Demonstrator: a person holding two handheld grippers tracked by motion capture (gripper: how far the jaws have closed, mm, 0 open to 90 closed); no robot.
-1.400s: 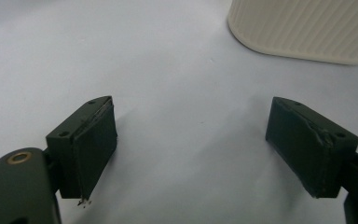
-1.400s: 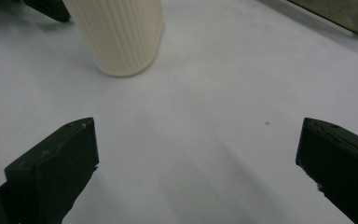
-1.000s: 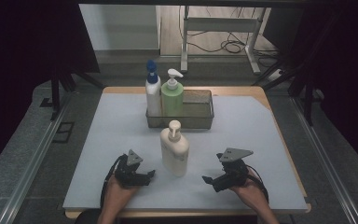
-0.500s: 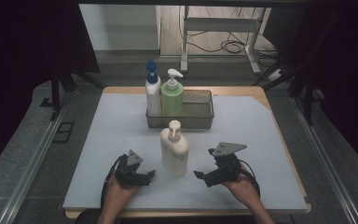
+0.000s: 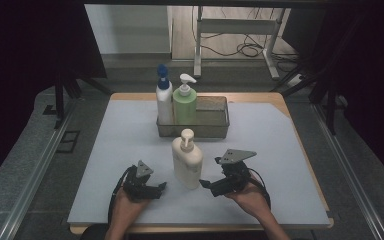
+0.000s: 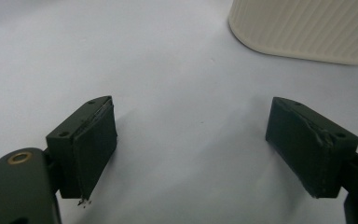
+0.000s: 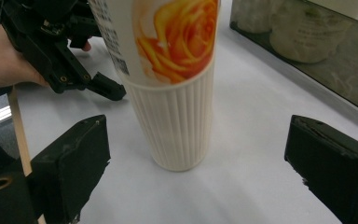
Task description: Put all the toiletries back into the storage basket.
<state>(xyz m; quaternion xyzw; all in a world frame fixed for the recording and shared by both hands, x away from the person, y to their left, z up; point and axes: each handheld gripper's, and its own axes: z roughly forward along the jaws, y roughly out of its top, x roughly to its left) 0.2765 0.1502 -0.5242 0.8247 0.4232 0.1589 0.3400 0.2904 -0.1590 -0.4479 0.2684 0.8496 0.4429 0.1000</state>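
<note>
Here, cream pump bottle: ribbed base, orange rose print, upright between left tongs and right tongs; both gape, right's closing slightly.

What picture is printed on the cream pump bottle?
An orange rose on the cream pump bottle, clearest in the right gripper view.

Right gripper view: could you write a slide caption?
Open right gripper faces a cream pump bottle standing upright on the table.

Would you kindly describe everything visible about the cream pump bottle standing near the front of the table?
The cream pump bottle looks like plastic, with a pump head on top, a ribbed lower body and an orange rose print on its label. It stands upright on the pale mat, in front of the basket, between both tongs. Nothing grips it.
</note>
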